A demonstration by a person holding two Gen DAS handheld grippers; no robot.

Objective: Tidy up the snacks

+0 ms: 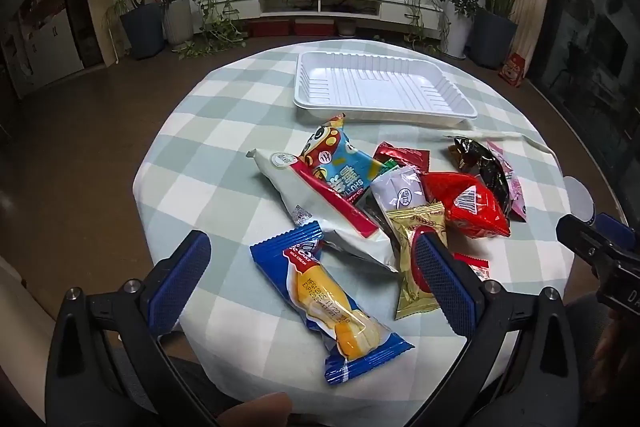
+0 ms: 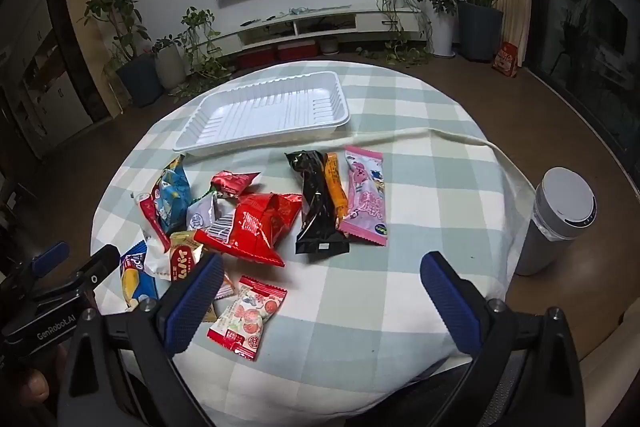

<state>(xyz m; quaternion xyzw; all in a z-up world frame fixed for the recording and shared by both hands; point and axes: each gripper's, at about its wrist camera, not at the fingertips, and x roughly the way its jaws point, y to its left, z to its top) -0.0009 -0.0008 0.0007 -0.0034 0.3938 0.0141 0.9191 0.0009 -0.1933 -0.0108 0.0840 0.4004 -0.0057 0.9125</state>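
Both claws hang wide open and hold nothing: the left claw (image 1: 312,271) over the blue wafer pack (image 1: 326,301), the right claw (image 2: 320,291) beside the strawberry candy (image 2: 248,317). About a dozen snacks lie loose mid-desk (image 2: 400,307). Beyond them sits one white tray (image 1: 380,87). Only the right view shows one grey cup (image 2: 554,223) and the pink bar (image 2: 366,201) whole.

Left gripper (image 1: 312,267) and right gripper (image 2: 322,283) hover spread wide (both empty).
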